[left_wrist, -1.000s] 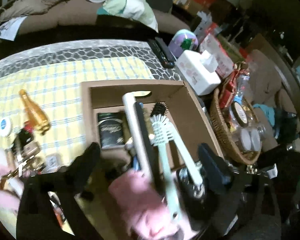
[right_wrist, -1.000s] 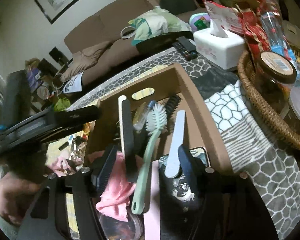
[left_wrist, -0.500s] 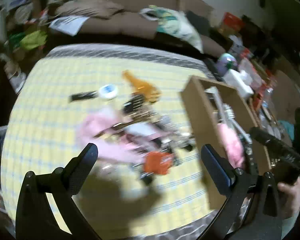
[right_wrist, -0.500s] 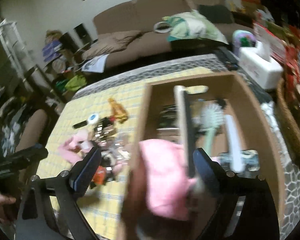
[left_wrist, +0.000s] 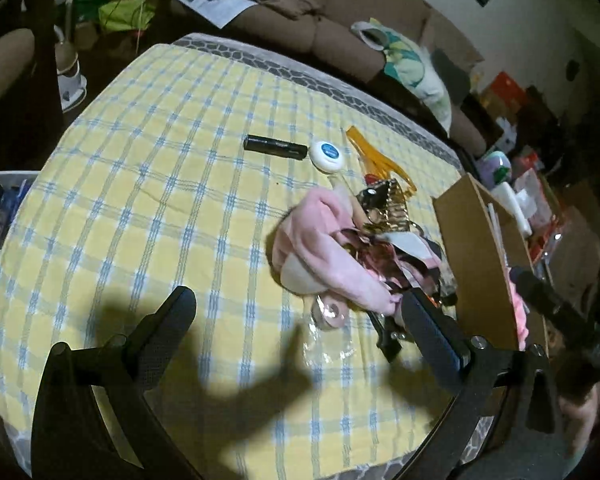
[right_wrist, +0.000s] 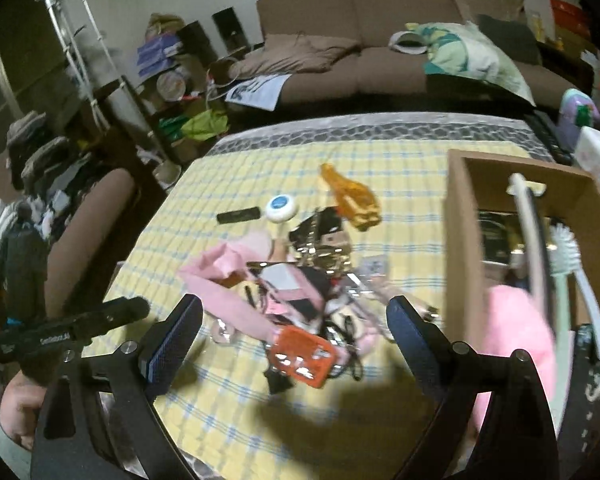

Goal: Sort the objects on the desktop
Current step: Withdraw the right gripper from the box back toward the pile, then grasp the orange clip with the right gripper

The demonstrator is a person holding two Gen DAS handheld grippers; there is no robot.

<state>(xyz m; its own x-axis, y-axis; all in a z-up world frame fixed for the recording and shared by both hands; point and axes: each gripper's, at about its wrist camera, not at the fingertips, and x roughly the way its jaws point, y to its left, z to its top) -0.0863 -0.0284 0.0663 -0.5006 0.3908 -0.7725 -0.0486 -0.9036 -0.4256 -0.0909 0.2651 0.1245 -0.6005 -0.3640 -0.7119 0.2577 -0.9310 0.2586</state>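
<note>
Progress: judged partway; the cardboard box (right_wrist: 456, 240) already held several things, while a heap (right_wrist: 296, 280) lay unsorted on the surface (left_wrist: 140, 208)
In the box: one white-bristled brush (right_wrist: 568, 248), one long dark file (right_wrist: 540, 248), one pink cloth (right_wrist: 516, 328); the rest was hidden
Left outside: one black tube (left_wrist: 275, 147), one white round tin (left_wrist: 326, 155), one amber bottle (right_wrist: 350, 192), one pink cloth (left_wrist: 324, 244), one orange card (right_wrist: 302, 352); the tangled small pieces could not be counted
Left gripper (left_wrist: 296, 320): fingers spread wide, holding nothing
Right gripper (right_wrist: 294, 320): fingers wide apart, empty, above the heap
</note>
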